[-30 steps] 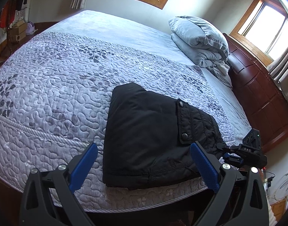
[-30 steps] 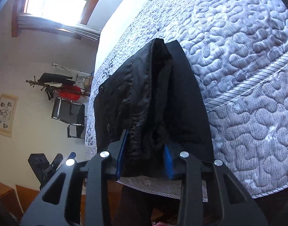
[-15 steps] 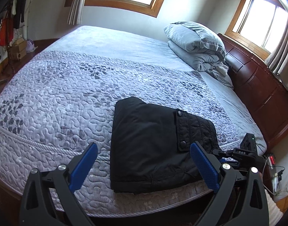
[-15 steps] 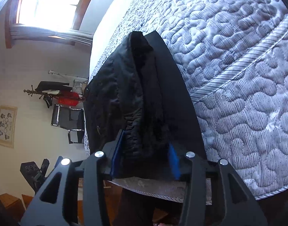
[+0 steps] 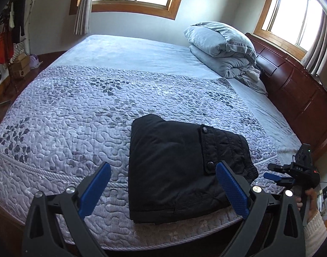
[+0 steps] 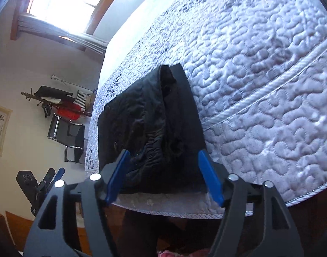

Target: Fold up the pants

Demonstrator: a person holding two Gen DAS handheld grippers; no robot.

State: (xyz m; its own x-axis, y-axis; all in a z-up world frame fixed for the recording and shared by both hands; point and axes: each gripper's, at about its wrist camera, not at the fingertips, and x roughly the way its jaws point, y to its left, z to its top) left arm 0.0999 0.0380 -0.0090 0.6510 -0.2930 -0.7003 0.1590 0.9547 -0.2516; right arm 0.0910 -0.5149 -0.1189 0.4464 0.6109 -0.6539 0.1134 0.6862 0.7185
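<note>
Pants (image 5: 180, 169), black and folded into a padded rectangle with two snap buttons, lie near the bed's (image 5: 78, 111) front edge, just ahead of my left claw (image 5: 163, 190), whose blue ribbed pads gape wide. My right claw (image 6: 163, 177) stands spread too, its pads flanking the gathered waistband, gripping nothing. "DAS" reads on that claw's body. The quilt (image 6: 259, 75) is lavender, squiggle-stitched.

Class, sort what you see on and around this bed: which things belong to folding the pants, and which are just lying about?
Belongs to the job:
folded black quilted pants
left gripper
right gripper

Just lying about:
stacked grey-blue duvet
black metal-framed chair
cardboard box
</note>
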